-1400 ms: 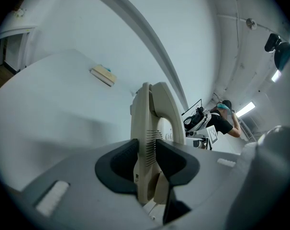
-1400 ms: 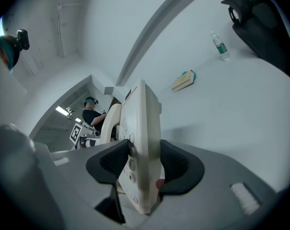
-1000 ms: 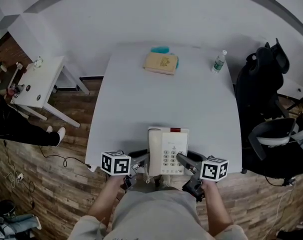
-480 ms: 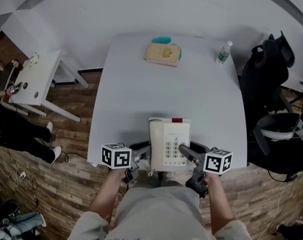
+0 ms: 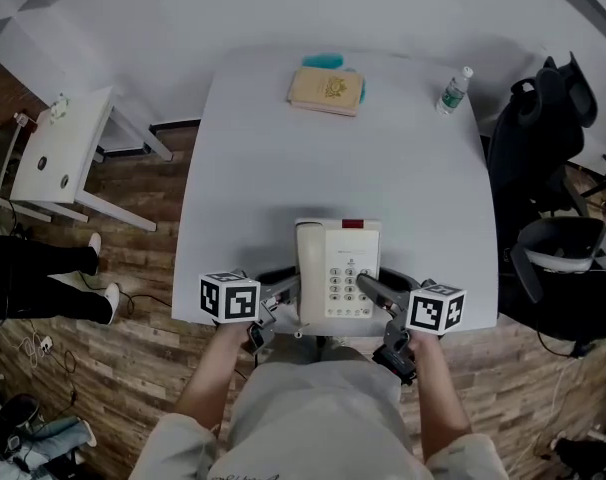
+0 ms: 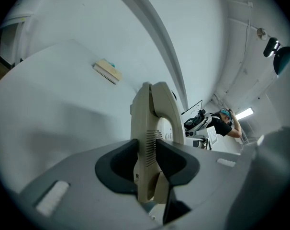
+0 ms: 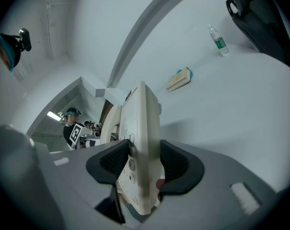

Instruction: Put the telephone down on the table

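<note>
My left gripper (image 5: 281,298) and right gripper (image 5: 371,290) clamp the side edges of the telephone (image 5: 337,268), probably rigid, light and slick, at the table's (image 5: 283,168) near edge.

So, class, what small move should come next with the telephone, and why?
Probably lower the telephone straight down: the left gripper and right gripper each clamp one side, and it seems to hang above the near edge of the table.
</note>
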`<state>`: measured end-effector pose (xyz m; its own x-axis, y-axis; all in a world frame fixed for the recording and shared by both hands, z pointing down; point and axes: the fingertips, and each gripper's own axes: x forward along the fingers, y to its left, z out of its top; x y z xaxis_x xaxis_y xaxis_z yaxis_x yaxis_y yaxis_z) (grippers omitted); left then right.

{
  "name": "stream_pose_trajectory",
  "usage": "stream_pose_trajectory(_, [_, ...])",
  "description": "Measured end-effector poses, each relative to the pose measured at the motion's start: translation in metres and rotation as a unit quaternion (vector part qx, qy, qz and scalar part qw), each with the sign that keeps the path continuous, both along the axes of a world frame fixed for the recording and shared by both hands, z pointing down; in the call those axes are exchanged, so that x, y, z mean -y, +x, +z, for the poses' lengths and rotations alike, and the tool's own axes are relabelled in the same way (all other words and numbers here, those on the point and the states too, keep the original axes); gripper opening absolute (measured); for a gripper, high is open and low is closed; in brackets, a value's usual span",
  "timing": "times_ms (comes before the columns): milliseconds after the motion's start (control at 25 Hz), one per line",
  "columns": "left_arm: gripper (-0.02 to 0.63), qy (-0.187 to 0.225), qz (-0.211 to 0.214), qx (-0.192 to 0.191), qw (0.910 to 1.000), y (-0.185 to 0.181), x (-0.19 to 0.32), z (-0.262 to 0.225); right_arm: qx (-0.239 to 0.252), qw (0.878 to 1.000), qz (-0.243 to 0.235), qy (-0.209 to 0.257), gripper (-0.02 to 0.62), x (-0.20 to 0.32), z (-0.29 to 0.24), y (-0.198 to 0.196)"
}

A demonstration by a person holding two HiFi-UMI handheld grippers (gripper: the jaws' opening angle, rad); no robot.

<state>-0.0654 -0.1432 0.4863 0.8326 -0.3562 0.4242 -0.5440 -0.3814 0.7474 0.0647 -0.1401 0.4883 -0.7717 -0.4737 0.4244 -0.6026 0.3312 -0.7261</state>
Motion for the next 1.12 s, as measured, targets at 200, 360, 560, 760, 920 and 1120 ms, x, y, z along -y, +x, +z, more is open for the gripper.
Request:
stream_pose_trajectory(200, [0.133, -0.009, -0.002, 0.004, 0.9999, -0.003, 0.007, 0.009, 0.007, 1.000, 0.000, -0.015, 0.218, 0.006, 0.011, -0.003])
stream_pose_trajectory(360, [0.133, -0.020, 0.002, 0.006, 0.9998, 0.000, 0.015, 0.016, 0.009, 1.000, 0.000, -0.028, 0.218, 0.013, 0.019, 0.000])
stream_pose_trajectory(560, [0.133, -0.025, 0.007, 0.005, 0.9997, 0.006, 0.023, 0.025, 0.008, 0.999, 0.001, -0.034, 0.217, 0.019, 0.028, 0.005])
stream_pose_trajectory(760, [0.133, -0.030, 0.010, 0.004, 0.9995, 0.010, 0.031, 0.036, 0.006, 0.999, 0.003, -0.038, 0.218, 0.027, 0.038, 0.009])
stream_pose_trajectory(920, [0.133, -0.035, 0.013, 0.002, 0.9993, 0.013, 0.037, 0.045, 0.005, 0.999, 0.008, -0.045, 0.217, 0.031, 0.047, 0.012])
stream_pose_trajectory(1120, [0.133, -0.043, 0.017, 0.001, 0.9989, 0.015, 0.042, 0.054, 0.004, 0.999, 0.012, -0.050, 0.217, 0.036, 0.055, 0.014])
